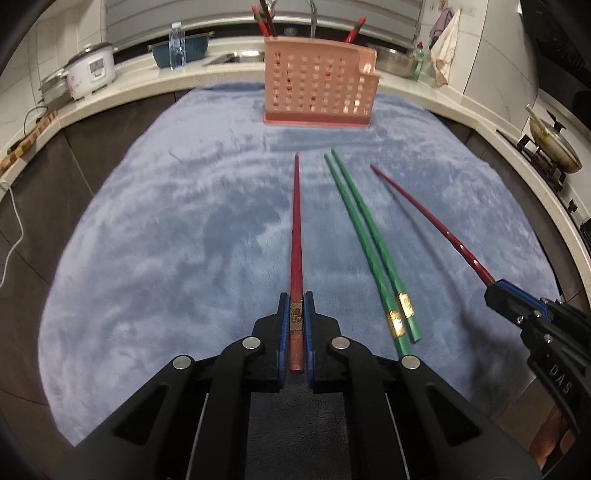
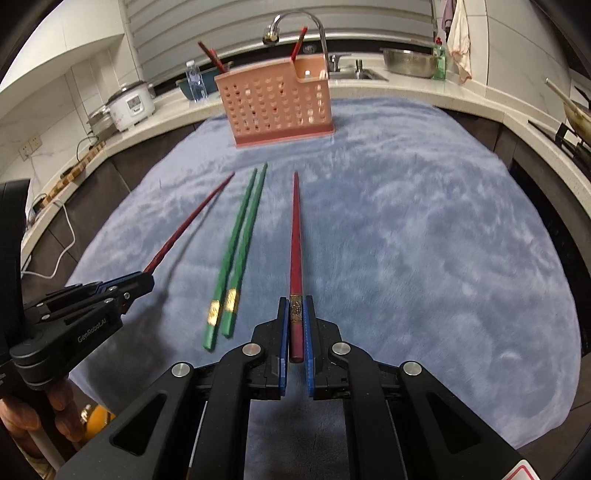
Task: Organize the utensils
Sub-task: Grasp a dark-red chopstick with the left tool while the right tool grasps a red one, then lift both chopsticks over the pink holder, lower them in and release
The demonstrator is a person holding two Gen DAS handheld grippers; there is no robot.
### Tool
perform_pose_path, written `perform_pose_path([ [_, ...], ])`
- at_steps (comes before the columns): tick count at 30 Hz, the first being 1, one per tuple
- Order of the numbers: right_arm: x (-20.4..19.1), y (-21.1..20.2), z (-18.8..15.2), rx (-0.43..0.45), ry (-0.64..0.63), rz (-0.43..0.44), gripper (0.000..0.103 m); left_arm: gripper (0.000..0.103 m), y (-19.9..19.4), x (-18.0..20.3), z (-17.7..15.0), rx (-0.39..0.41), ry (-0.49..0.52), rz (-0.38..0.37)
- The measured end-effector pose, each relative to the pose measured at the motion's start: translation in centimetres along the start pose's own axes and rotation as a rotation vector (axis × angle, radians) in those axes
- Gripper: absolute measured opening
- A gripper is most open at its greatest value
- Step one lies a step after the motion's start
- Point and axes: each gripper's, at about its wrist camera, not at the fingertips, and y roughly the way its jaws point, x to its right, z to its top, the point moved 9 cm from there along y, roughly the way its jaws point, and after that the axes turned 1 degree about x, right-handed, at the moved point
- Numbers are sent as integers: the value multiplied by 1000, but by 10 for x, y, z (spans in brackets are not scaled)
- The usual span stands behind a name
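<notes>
My left gripper (image 1: 296, 299) is shut on the thick end of a red chopstick (image 1: 296, 229), which points toward the pink perforated utensil holder (image 1: 317, 88). My right gripper (image 2: 296, 302) is shut on a second red chopstick (image 2: 295, 236) in the same way. Each gripper also shows in the other's view: the right gripper (image 1: 493, 291) at the right edge and the left gripper (image 2: 146, 278) at the left edge. Between them, a pair of green chopsticks (image 1: 364, 240) (image 2: 240, 240) lies side by side on the cloth. Several red chopsticks stand in the holder (image 2: 273, 107).
A blue fleece cloth (image 1: 166, 221) covers the work surface. Along the counter behind it are a rice cooker (image 1: 92, 70), a water bottle (image 1: 176, 46), a teal basin (image 1: 192, 51), a sink with a faucet (image 2: 299, 22) and a steel bowl (image 2: 408, 61). A wok (image 1: 554, 144) sits on the stove at right.
</notes>
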Motion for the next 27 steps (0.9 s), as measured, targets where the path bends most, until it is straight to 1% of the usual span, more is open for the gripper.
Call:
perform_pose_path([
  [7,2,-28,38,85,11,6,7,7,-29,-2,30,85,-2,-13],
  [13,1,-50,71,157,6,13,7,7,-52,-6,62,161,-9,-23],
  [22,2,-73,122,252,23,35,7,7,-85,-14,122,281,-29,-38],
  [27,3,-83,150,297,25,42,7,7,-95,-15,154,324,-36,-48],
])
